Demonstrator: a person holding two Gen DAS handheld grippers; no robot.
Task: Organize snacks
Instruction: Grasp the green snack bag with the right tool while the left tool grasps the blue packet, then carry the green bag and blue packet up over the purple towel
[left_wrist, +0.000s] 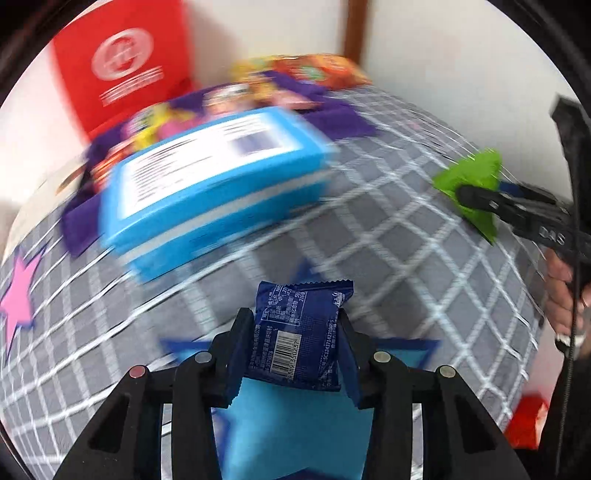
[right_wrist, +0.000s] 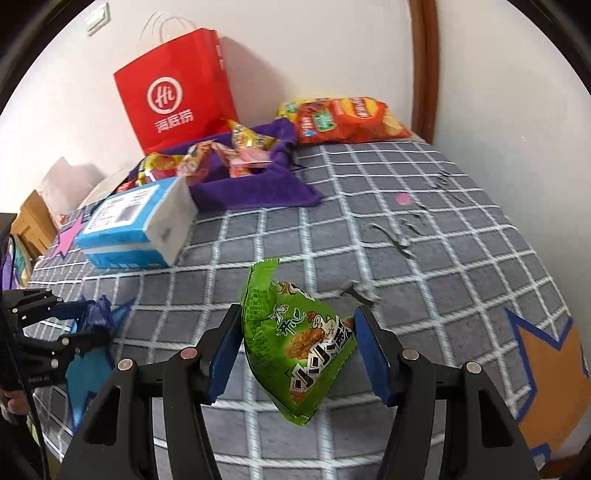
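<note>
My left gripper (left_wrist: 293, 325) is shut on a small dark blue snack packet (left_wrist: 301, 339), held above a blue star (left_wrist: 295, 424) on the grey checked cloth. My right gripper (right_wrist: 295, 339) is shut on a green snack bag (right_wrist: 295, 339), held above the cloth. The right gripper with the green bag (left_wrist: 471, 184) shows at the right of the left wrist view. The left gripper with the blue packet (right_wrist: 94, 315) shows at the left of the right wrist view. A purple fabric tray (right_wrist: 255, 184) at the back holds several colourful snack packets (right_wrist: 221, 155).
A blue and white tissue pack (right_wrist: 136, 225) lies in front of the purple tray. A red paper bag (right_wrist: 177, 92) stands against the wall. Orange chip bags (right_wrist: 347, 120) lie at the back. A pink star (right_wrist: 68, 234) and an orange star (right_wrist: 550, 373) mark the cloth (right_wrist: 406, 240).
</note>
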